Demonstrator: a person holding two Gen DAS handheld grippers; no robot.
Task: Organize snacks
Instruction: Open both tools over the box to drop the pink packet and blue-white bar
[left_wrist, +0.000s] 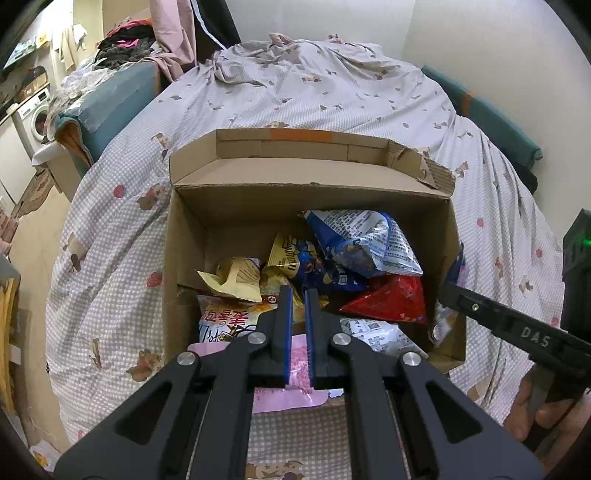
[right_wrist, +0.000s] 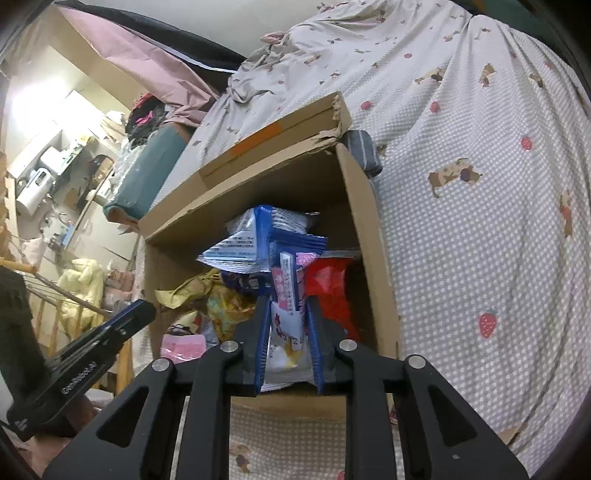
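An open cardboard box (left_wrist: 306, 195) sits on the bed and holds several snack bags: a blue and white bag (left_wrist: 365, 240), a red bag (left_wrist: 391, 301), a yellow bag (left_wrist: 236, 278) and a pink packet (left_wrist: 299, 369) at the near edge. My left gripper (left_wrist: 298, 295) hovers over the box's near side, its jaws nearly together with nothing between the tips. My right gripper (right_wrist: 286, 306) is shut on a white and pink snack packet (right_wrist: 286, 328) over the box's (right_wrist: 354, 206) near right corner. The right gripper also shows in the left wrist view (left_wrist: 448, 291).
The bed is covered by a checked sheet with bear and strawberry prints (left_wrist: 110, 258). A teal cushion (left_wrist: 114, 99) and piled clothes (left_wrist: 125, 44) lie at the left. A washing machine (left_wrist: 37, 114) stands far left. A grey cloth (right_wrist: 362, 151) lies behind the box.
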